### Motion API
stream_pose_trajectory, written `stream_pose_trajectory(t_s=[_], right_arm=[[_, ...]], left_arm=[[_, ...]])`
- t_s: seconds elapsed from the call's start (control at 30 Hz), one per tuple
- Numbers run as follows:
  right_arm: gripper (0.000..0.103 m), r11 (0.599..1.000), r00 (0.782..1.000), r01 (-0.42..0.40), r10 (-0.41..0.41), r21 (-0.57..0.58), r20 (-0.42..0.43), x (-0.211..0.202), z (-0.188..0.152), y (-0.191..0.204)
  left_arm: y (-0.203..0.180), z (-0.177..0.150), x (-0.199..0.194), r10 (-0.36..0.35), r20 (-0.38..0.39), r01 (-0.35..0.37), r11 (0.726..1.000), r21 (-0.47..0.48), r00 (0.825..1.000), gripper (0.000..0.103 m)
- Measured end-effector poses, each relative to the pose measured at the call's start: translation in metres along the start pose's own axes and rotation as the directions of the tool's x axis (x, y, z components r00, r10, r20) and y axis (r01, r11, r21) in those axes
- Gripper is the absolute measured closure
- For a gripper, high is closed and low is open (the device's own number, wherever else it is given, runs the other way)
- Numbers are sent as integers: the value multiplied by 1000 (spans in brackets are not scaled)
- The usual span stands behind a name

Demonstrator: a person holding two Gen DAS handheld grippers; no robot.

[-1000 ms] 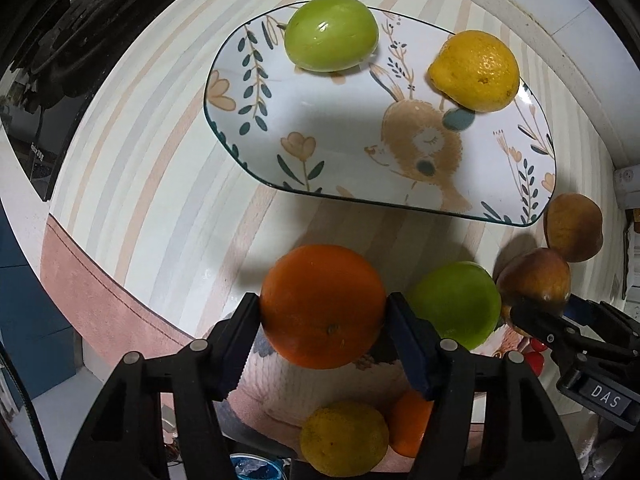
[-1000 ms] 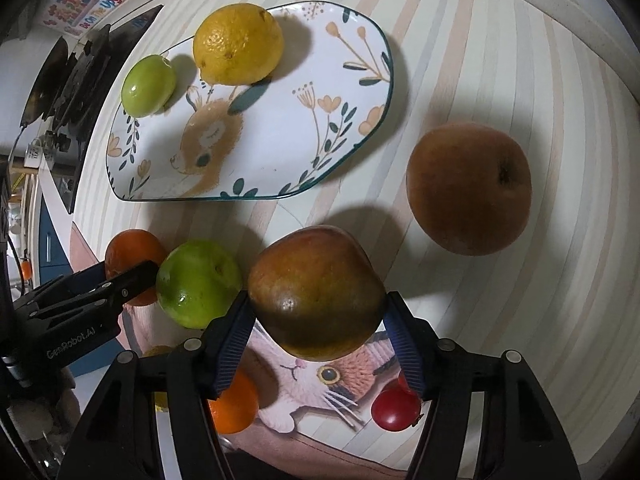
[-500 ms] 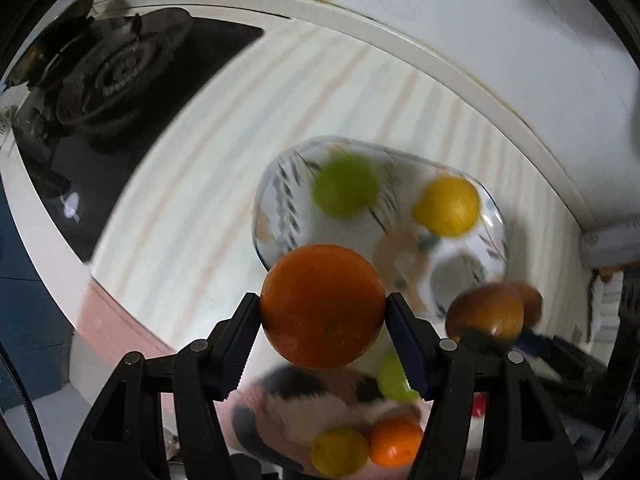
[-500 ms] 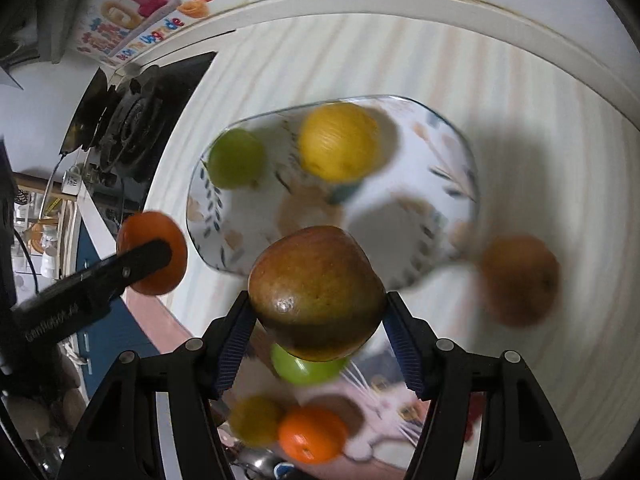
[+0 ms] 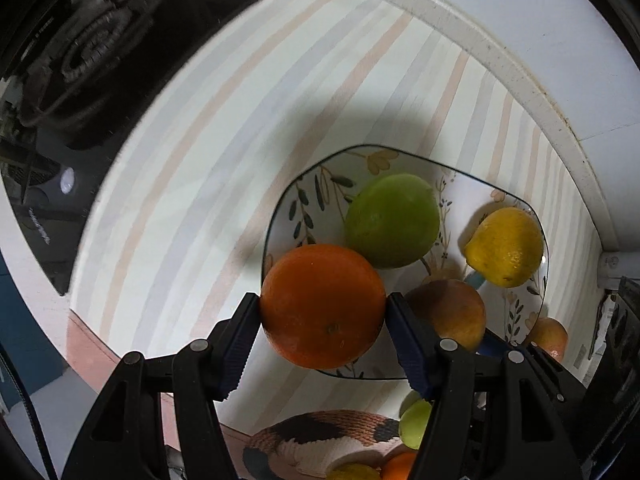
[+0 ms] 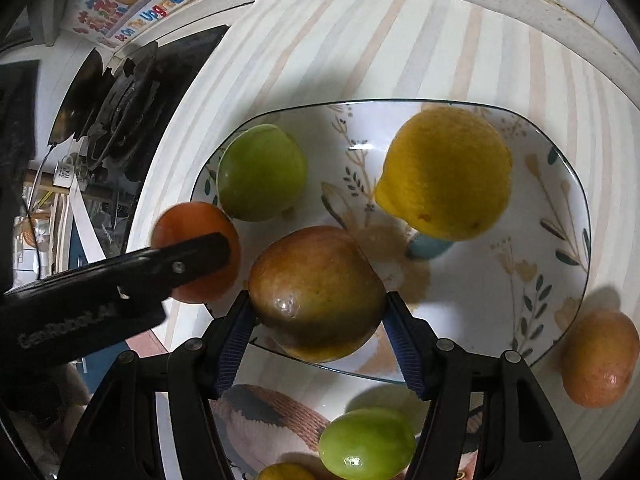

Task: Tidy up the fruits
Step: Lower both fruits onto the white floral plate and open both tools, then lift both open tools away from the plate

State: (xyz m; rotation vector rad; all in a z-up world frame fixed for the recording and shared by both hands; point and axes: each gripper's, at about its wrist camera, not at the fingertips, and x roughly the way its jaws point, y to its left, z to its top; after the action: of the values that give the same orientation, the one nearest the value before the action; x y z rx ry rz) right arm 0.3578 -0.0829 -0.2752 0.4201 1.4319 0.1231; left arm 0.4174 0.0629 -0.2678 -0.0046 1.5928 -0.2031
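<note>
We've got the left tool (image 5: 323,308) clamped on the orange (image 5: 323,306) and the right tool (image 6: 317,300) gripping the reddish-brown apple (image 6: 316,292), both held over the near edge of the floral plate (image 6: 460,292), where green apple (image 6: 260,172) and lemon (image 6: 444,172) leave room between them.

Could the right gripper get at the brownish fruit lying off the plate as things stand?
Probably not yet: the right gripper is shut on a red-green fruit. The brownish fruit beside the plate lies otherwise unobstructed.
</note>
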Motion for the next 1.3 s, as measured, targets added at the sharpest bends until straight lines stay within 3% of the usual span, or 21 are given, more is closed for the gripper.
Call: stream_pose_trajectory(t_s=[0.33,0.37,0.43,0.47,0.6,0.7,0.9,1.3], right_arm=[[24,999,999,-34,34,16,-16,-6,5,-9],[23,999,999,-32,32,14,-16,-8,4,-10],[23,999,999,-29,29,14,-15,-12,3,-12],[23,1000,1000,-27,27,13,-12,-14,2,-12],[15,1000,1000,7,-7,4,8,-28,-2,-15],[12,997,996,80,-80,-8,27,-43,-7,-19],[9,977,976,209,-205,-43,74,-75,-22,-24],[9,962,955,259,-242,-83,173,-139,-67,-30]], left_arm=[[6,3,2,-26,-14,26,999,-38,1000,40],[6,2,2,-31,-11,30,999,-40,999,38],[4,3,1,-43,1,43,998,-48,999,17],[4,2,-2,-45,13,46,998,-46,999,15],[4,1,-11,-39,35,41,998,-52,999,15],[7,-6,-19,-18,58,20,999,-48,998,15],[0,-33,-41,81,145,-79,997,-24,986,15],[-26,-100,-89,114,274,-113,993,-16,955,15]])
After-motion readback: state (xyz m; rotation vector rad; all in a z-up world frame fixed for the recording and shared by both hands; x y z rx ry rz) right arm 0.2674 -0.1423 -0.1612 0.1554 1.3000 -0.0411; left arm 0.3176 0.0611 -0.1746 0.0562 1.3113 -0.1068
